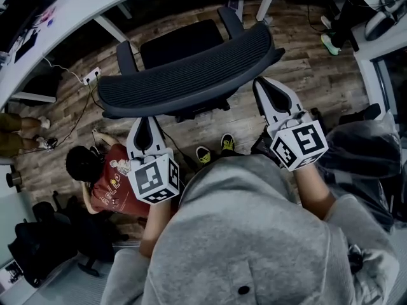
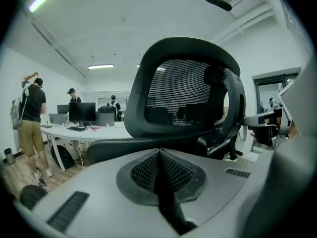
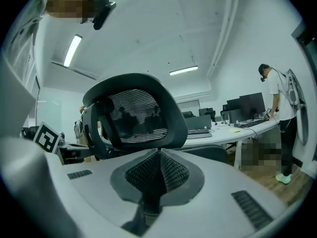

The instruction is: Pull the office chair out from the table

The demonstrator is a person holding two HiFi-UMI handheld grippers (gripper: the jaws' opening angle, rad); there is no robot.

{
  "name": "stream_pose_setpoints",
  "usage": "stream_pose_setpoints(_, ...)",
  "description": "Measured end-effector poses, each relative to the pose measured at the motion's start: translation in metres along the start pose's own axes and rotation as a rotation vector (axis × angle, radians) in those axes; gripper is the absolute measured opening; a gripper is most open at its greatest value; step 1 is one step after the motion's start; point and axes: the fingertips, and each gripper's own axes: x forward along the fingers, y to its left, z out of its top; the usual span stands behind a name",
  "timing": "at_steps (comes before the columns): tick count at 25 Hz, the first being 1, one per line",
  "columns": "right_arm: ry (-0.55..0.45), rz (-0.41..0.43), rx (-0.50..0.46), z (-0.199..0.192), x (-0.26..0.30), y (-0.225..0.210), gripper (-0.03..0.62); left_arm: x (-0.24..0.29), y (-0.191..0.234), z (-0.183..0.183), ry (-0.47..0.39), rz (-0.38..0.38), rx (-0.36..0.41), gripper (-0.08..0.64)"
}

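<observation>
Chair (image 1: pixel 191 68): seat toward table (image 1: pixel 82 5), backrest facing holder.
Left gripper (image 1: pixel 143 126), right gripper (image 1: pixel 264 89): jaws pressed together, empty, tips at backrest edge.
Risk: no grip, so tips slip off; uneven pull swivels chair toward crouching person (image 1: pixel 95 176).

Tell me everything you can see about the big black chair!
The office chair is black: a curved mesh backrest in a hard frame, a seat, two armrests. It stands upright on the wooden floor, seat toward the white table, back toward the person. The left gripper and right gripper, jaws together, sit at its backrest; touching is unclear.
</observation>
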Motion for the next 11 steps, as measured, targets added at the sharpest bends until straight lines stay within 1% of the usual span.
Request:
stream_pose_setpoints(5, -0.001, -0.005, 0.020, -0.0004, 0.0038, -0.0057, 0.040, 0.0015, 0.0003, 0.0002, 0.009, 0.007, 0.004, 0.012)
stream_pose_setpoints(11, -0.003, -0.001, 0.014, -0.0027, 0.0070, -0.0070, 0.040, 0.0010, -0.0033, -0.0011, 0.007, 0.017, 0.007, 0.012)
